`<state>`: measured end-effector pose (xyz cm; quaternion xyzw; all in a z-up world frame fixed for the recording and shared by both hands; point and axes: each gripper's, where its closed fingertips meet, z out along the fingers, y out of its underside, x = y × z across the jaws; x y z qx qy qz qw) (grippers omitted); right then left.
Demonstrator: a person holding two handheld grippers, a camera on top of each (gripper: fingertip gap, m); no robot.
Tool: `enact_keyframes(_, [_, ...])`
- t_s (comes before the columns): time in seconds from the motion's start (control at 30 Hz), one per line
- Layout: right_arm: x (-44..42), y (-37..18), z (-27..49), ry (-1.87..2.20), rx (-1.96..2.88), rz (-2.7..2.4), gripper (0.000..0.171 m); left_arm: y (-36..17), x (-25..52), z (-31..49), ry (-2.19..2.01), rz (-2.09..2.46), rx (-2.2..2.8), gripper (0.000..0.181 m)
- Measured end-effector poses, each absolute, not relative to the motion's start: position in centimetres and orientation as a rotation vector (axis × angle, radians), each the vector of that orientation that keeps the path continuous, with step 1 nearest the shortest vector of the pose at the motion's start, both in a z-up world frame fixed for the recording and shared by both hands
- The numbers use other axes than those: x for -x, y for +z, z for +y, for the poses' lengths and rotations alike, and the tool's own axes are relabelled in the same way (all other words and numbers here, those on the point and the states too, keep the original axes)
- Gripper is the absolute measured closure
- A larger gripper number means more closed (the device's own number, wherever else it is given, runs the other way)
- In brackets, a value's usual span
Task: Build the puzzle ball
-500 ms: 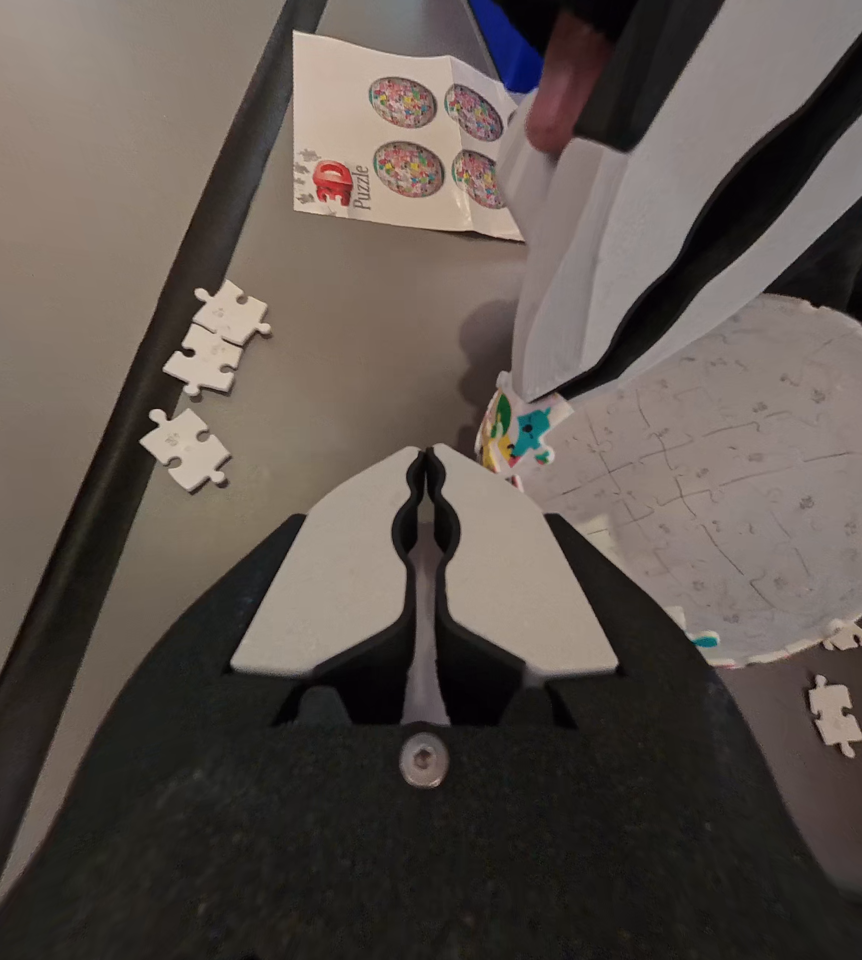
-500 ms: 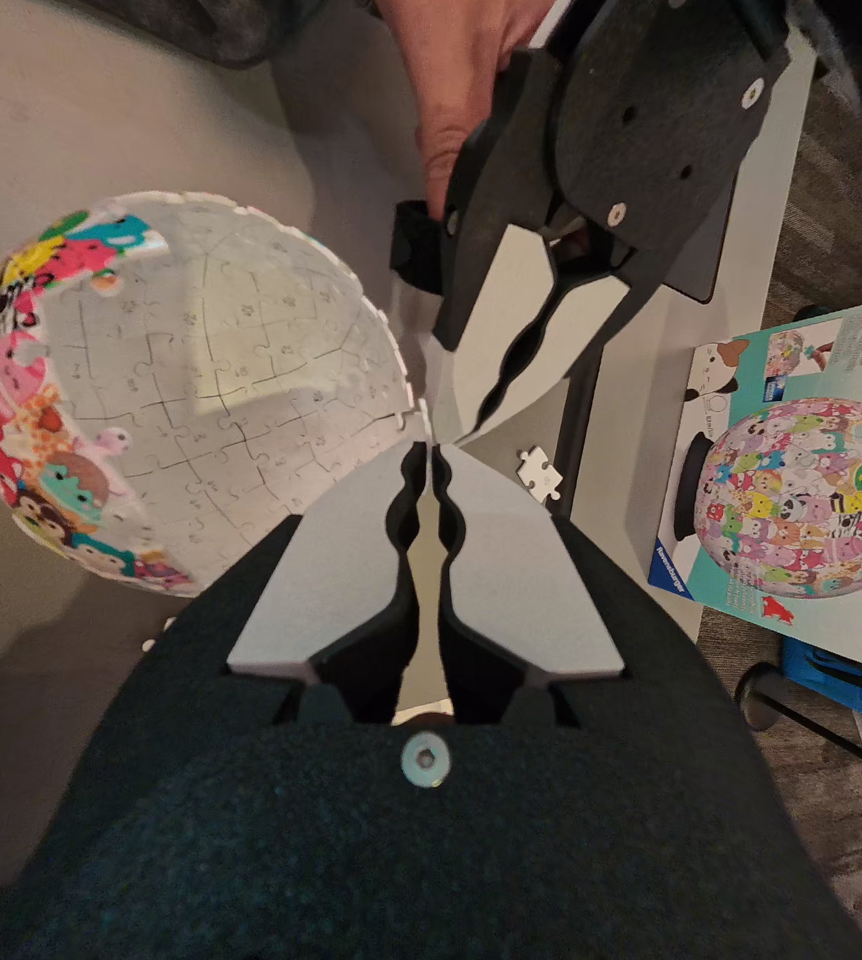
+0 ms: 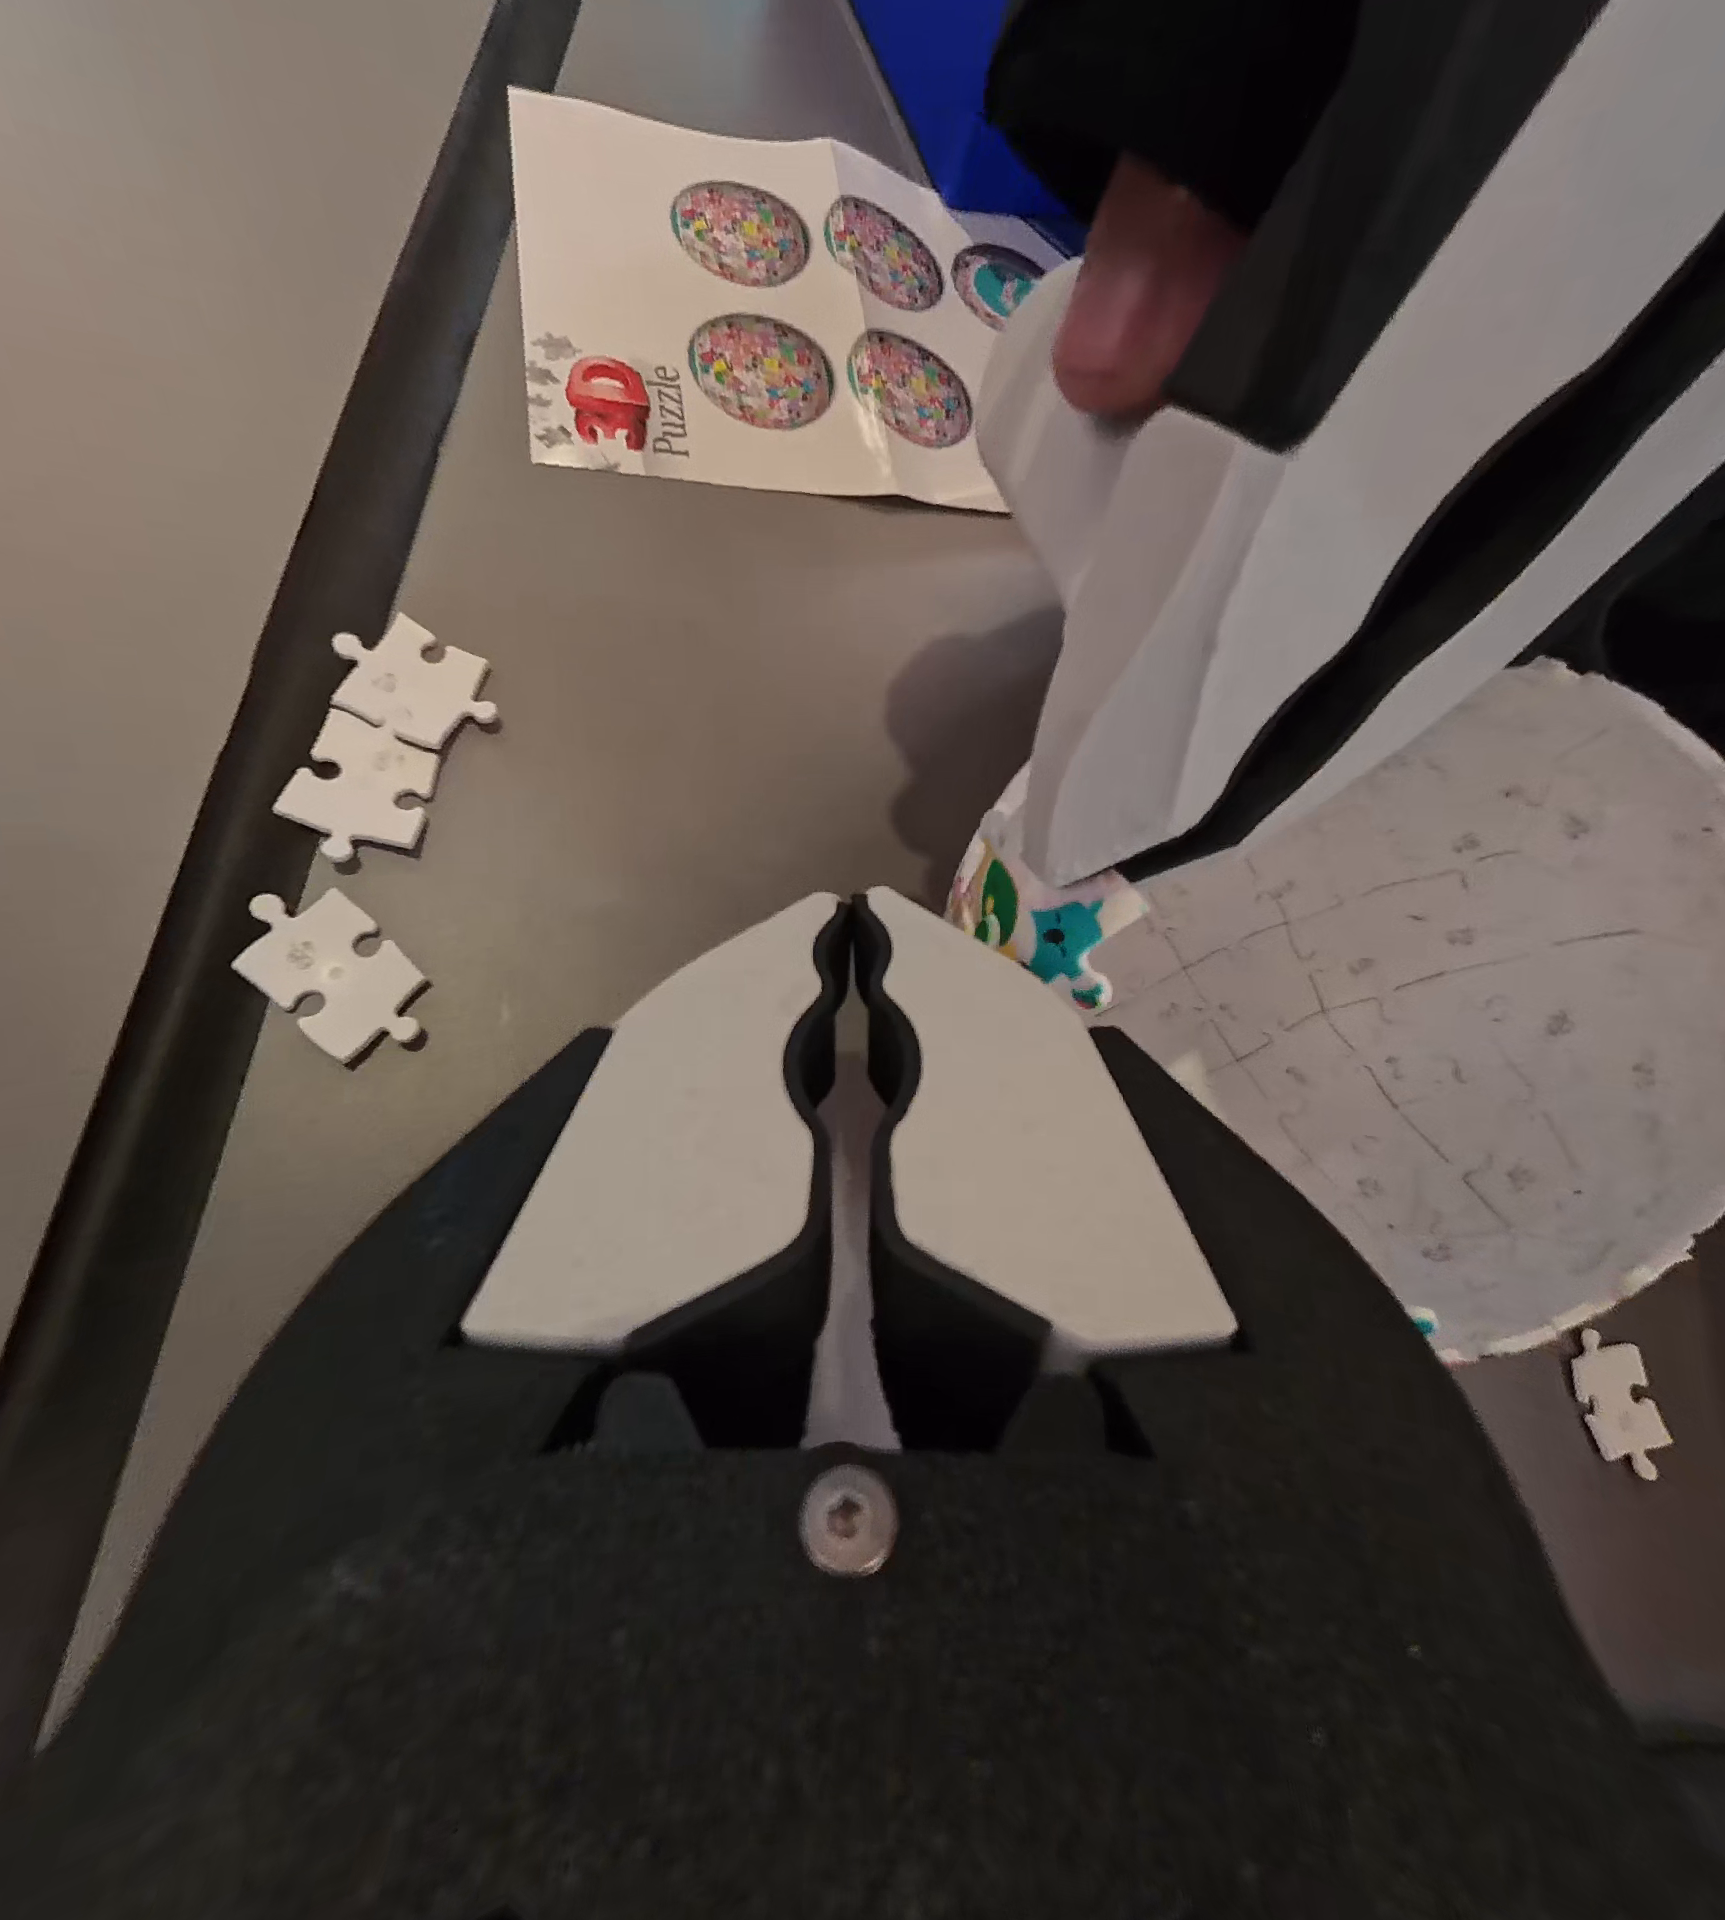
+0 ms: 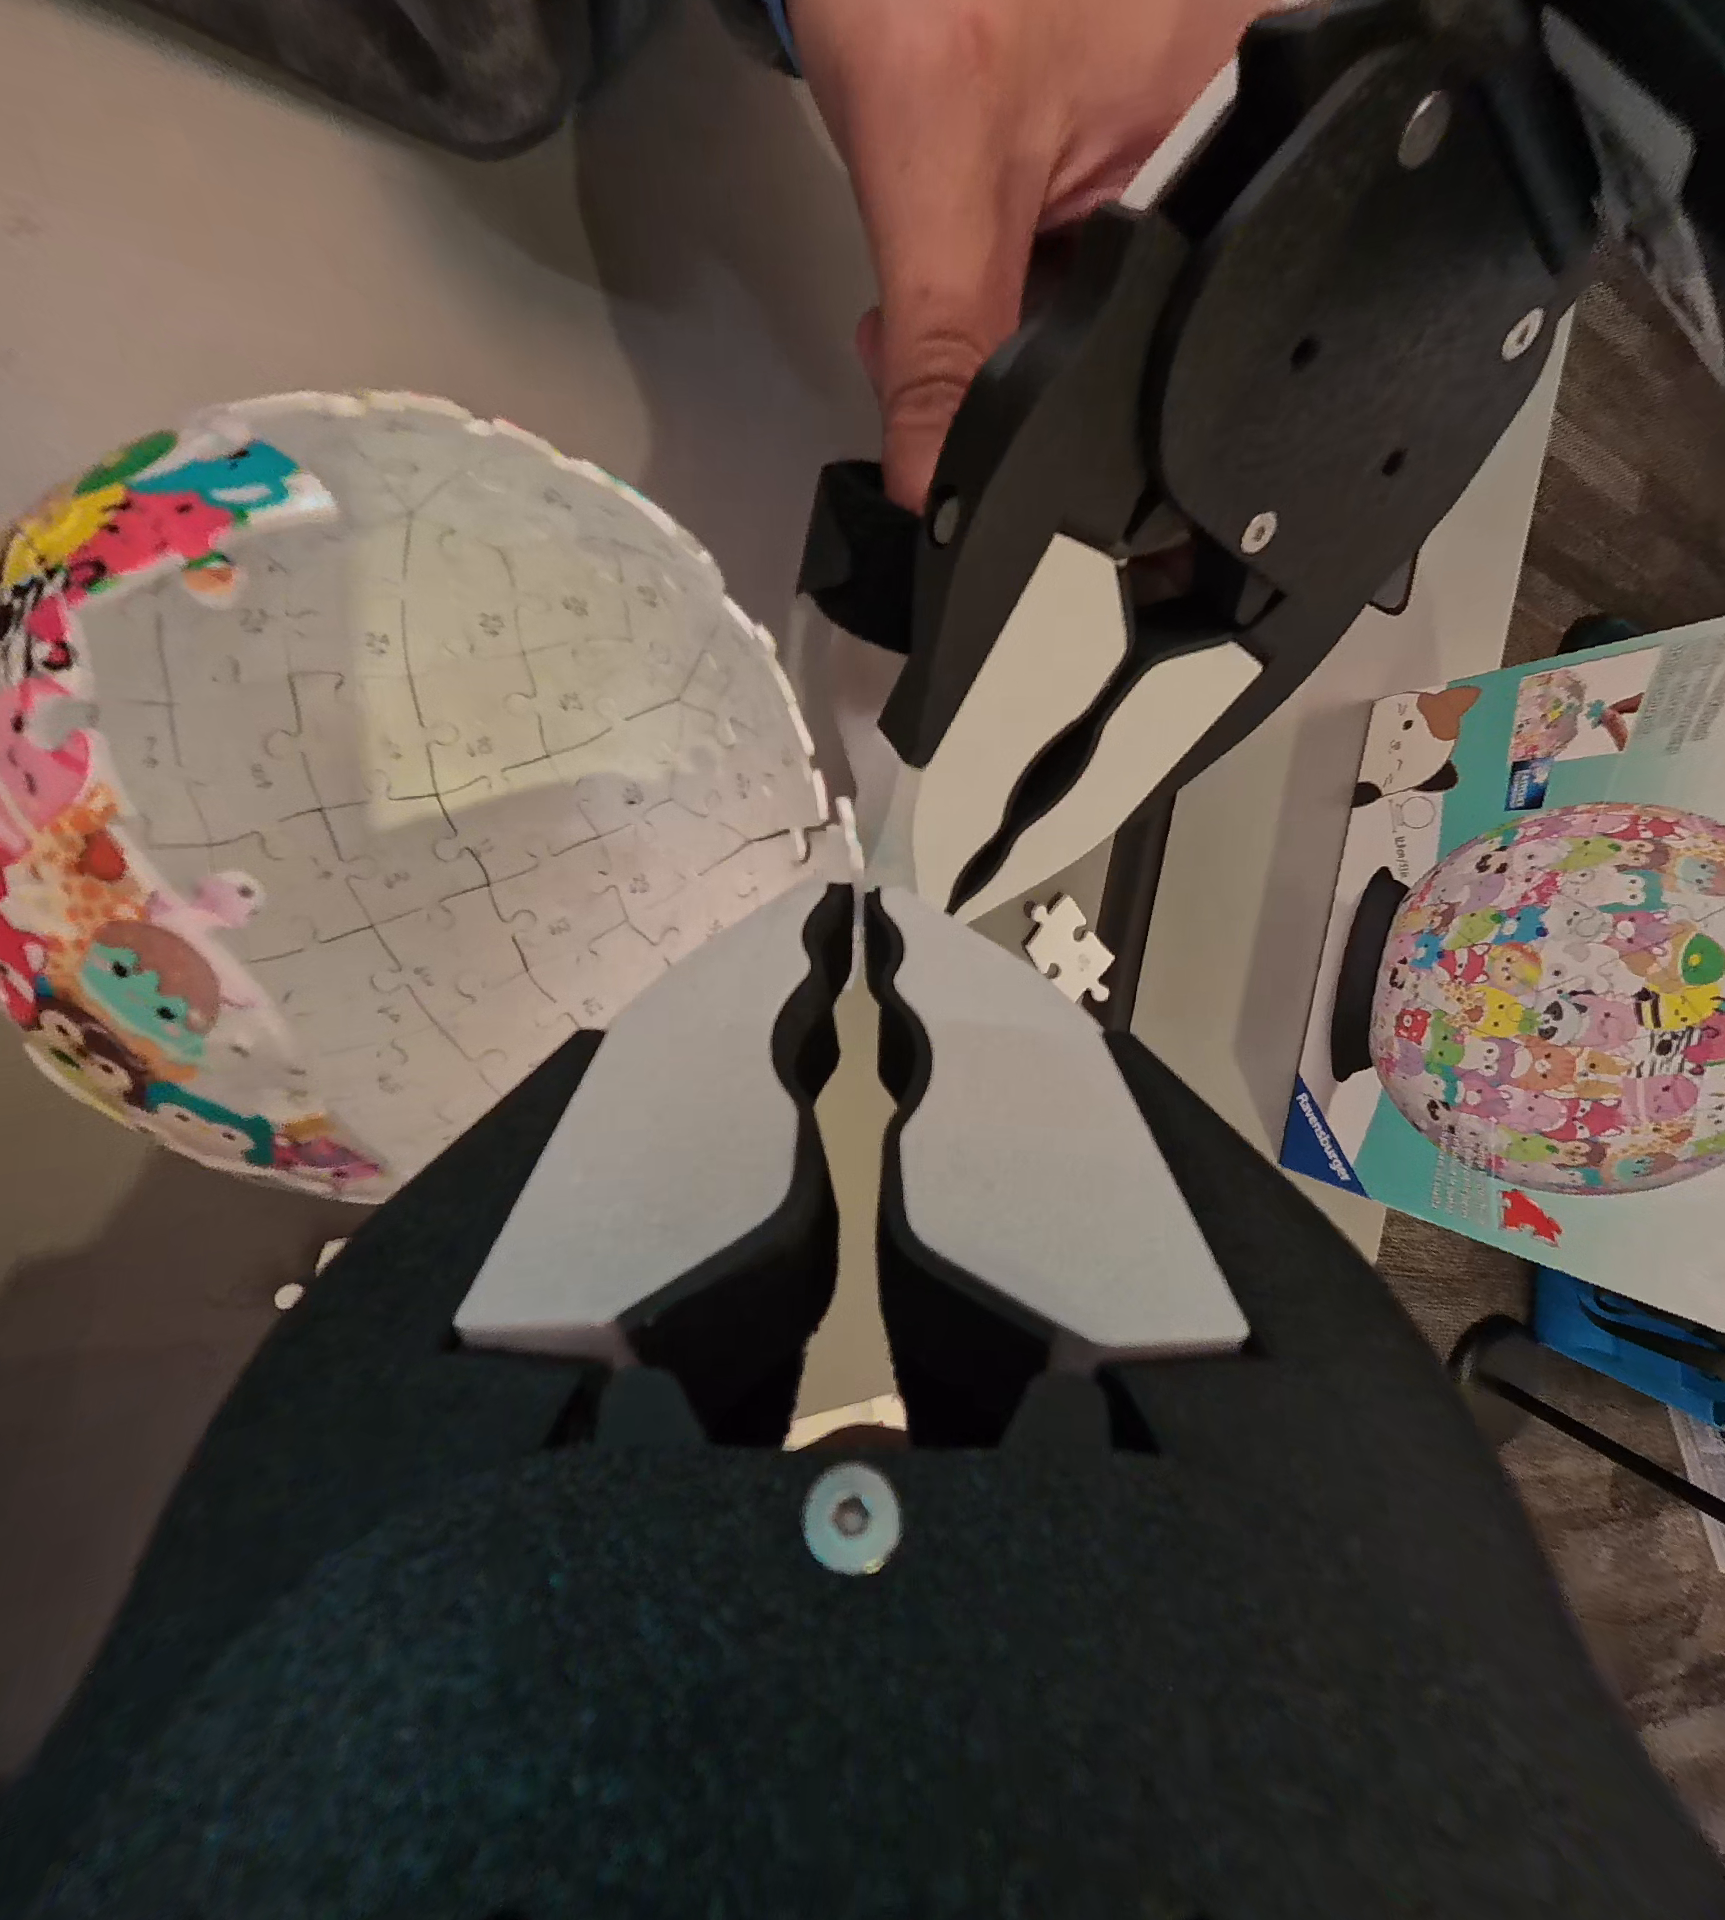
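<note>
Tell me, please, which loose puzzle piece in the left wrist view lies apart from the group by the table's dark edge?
The lone piece beside the half-built puzzle ball; the other three lie by that edge.

Both grippers same build: black grainy plastic body, two pale grey wedge fingers w/ wavy black inner edges. Left gripper (image 3: 853, 914) has a silver hex screw at centre near the base; right gripper (image 4: 858, 904) the same. Seen from the right wrist view, the left gripper's underside shows several small silver screws & dark holes. Dark sleeve (image 3: 1149, 94) on the far hand
</note>
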<state>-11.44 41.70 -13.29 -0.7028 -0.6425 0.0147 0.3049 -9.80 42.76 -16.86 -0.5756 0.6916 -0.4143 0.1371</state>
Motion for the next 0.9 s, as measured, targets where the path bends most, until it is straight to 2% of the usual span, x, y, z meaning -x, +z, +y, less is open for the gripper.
enact_keyframes(0.9, [11.8,-13.2,41.6,-0.044,1.712,-1.774,0.169,-17.6,10.9,42.3,-1.276,2.037,1.715,0.181])
